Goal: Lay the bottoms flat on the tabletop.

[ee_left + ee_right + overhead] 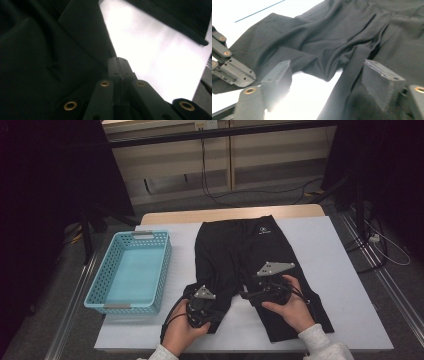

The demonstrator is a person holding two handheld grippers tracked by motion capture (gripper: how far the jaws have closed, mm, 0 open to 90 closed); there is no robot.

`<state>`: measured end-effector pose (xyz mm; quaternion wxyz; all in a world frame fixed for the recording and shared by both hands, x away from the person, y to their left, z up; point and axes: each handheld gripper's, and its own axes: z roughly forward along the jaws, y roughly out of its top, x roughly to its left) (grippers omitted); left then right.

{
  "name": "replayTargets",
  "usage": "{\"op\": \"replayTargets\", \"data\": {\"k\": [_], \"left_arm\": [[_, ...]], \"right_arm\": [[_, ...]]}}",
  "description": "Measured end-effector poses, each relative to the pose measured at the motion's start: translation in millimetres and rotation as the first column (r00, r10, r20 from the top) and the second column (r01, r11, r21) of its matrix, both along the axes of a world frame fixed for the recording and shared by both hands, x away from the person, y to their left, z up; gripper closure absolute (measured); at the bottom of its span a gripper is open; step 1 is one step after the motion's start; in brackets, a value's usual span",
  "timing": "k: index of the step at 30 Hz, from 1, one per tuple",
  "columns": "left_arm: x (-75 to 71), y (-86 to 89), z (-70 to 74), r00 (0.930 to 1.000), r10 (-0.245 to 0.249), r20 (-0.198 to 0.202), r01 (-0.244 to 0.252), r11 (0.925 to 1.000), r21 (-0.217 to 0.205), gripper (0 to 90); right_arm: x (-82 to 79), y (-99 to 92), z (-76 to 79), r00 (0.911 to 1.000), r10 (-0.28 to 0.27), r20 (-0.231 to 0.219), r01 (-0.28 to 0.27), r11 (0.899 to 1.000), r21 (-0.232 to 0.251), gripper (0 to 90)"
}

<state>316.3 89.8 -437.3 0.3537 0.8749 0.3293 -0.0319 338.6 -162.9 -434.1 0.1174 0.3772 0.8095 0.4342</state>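
Left gripper (207,312) closed at black shorts (240,255), blue basket (162,270) beside

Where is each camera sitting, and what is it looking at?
High view: above the table's near side, looking forward and down at the black fabric shorts, the light blue plastic basket and both of the person's hands.
Left gripper view: rides the left hand-held gripper, looking past its shut jaws at the shorts' edge.
Right gripper view: rides the right hand-held gripper, looking between its open jaws at the shorts.
Both gripper views share the white table and the shorts.
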Motion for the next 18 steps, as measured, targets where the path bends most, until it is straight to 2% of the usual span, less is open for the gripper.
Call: {"op": "replayTargets", "data": {"k": [3,6,10,12,17,18], "left_arm": [[5.1,5.2,13.3,0.9999,0.014,-0.002,-0.014,0.9980,-0.062,90.0],[12.4,14.8,23.8,0.9991,0.032,-0.027,-0.035,0.9892,-0.142,90.0],[22.3,29.4,29.9,0.9968,0.077,-0.019,-0.080,0.9815,-0.174,90.0],[27.2,37.8,32.5,0.9945,0.105,-0.009,-0.104,0.9777,-0.182,90.0],[36.8,55.2,33.0,0.9857,0.169,-0.007,-0.166,0.9644,-0.205,90.0],[38.5,58.5,32.5,0.9822,0.188,-0.009,-0.186,0.9622,-0.199,90.0]], "right_arm": [[-1.2,-0.2,-0.4,1.0000,0.003,0.000,-0.003,1.000,0.007,18.7],[-2.2,0.4,-0.9,0.9998,0.022,-0.004,-0.021,0.999,0.025,15.0],[-4.0,4.8,-2.8,0.9988,0.046,-0.016,-0.046,0.999,0.021,13.9],[-5.9,7.4,-1.8,0.9981,0.060,-0.012,-0.060,0.998,0.012,18.5],[-9.8,13.6,3.3,0.9972,0.075,0.008,-0.075,0.997,0.008,21.9],[-9.9,14.4,3.4,0.9968,0.079,0.008,-0.079,0.997,0.007,23.4]]}}
